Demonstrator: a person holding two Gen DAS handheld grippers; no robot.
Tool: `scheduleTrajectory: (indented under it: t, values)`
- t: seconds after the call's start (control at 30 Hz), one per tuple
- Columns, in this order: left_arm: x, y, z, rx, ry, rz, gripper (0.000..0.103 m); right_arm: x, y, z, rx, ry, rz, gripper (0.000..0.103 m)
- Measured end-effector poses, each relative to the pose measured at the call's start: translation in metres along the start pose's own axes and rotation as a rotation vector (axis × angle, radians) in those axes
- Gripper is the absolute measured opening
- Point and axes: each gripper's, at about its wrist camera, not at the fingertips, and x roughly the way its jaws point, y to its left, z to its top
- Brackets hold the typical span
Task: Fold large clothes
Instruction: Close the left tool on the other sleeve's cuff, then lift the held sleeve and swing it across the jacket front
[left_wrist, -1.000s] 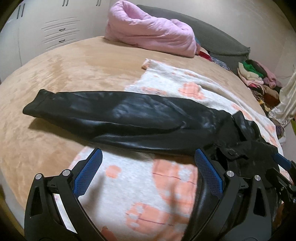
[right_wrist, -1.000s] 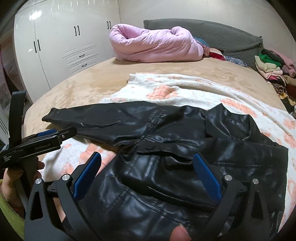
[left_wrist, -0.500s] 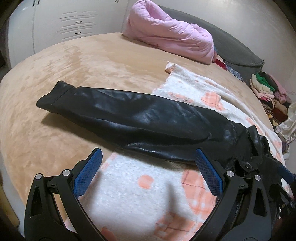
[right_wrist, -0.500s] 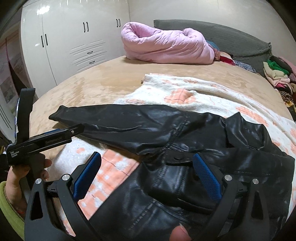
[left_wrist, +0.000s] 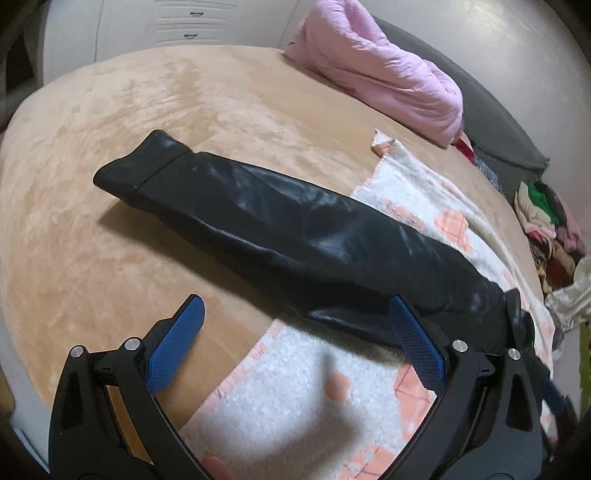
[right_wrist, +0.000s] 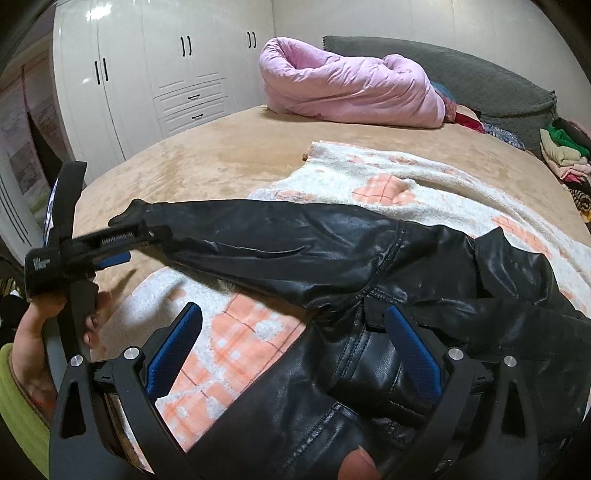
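A black leather jacket (right_wrist: 388, 295) lies on a white blanket with orange checks (right_wrist: 388, 184) on a tan bed (right_wrist: 221, 155). Its long sleeve (left_wrist: 280, 236) stretches left, the cuff (left_wrist: 136, 166) resting on the tan cover. My left gripper (left_wrist: 295, 343) is open and empty, just short of the sleeve's near edge. It also shows in the right wrist view (right_wrist: 110, 251) at the left, near the cuff. My right gripper (right_wrist: 291, 343) is open and empty over the jacket's front by the armpit.
A rolled pink duvet (right_wrist: 351, 88) lies at the head of the bed against a grey headboard (right_wrist: 461, 74). A pile of clothes (right_wrist: 565, 155) sits at the right. White wardrobes (right_wrist: 147, 81) stand to the left beyond the bed's edge.
My left gripper has moved left along the sleeve toward the cuff. My right gripper has shifted a little left over the jacket front. Both stay open.
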Motion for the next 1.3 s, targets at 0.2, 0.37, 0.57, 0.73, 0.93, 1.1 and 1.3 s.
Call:
scheduleTrajectory:
  t: [0.2, 0.37, 0.57, 0.73, 0.93, 1.1, 1.3]
  values:
    - [0.012, 0.015, 0.017, -0.068, 0.0, 0.008, 0.093, -0.004, -0.007, -0.008, 0.023, 0.0, 0.006, 0.099]
    - [0.02, 0.04, 0.027, -0.175, -0.031, 0.032, 0.093, -0.005, -0.012, -0.012, 0.043, 0.0, 0.012, 0.099]
    - [0.028, 0.063, 0.043, -0.261, -0.064, 0.059, 0.079, -0.015, -0.02, -0.02, 0.075, -0.009, 0.012, 0.099]
    - [0.042, 0.074, 0.049, -0.276, -0.035, 0.068, 0.03, -0.025, -0.027, -0.026, 0.1, -0.016, -0.01, 0.099]
    - [0.009, 0.063, 0.051, -0.203, -0.155, 0.006, 0.007, -0.039, -0.039, -0.038, 0.137, -0.02, -0.039, 0.099]
    - [-0.03, 0.052, 0.045, -0.163, -0.242, -0.078, 0.003, -0.052, -0.052, -0.047, 0.162, -0.03, -0.07, 0.099]
    - [-0.08, 0.016, 0.033, -0.08, -0.348, -0.152, 0.001, -0.072, -0.068, -0.053, 0.204, -0.056, -0.072, 0.099]
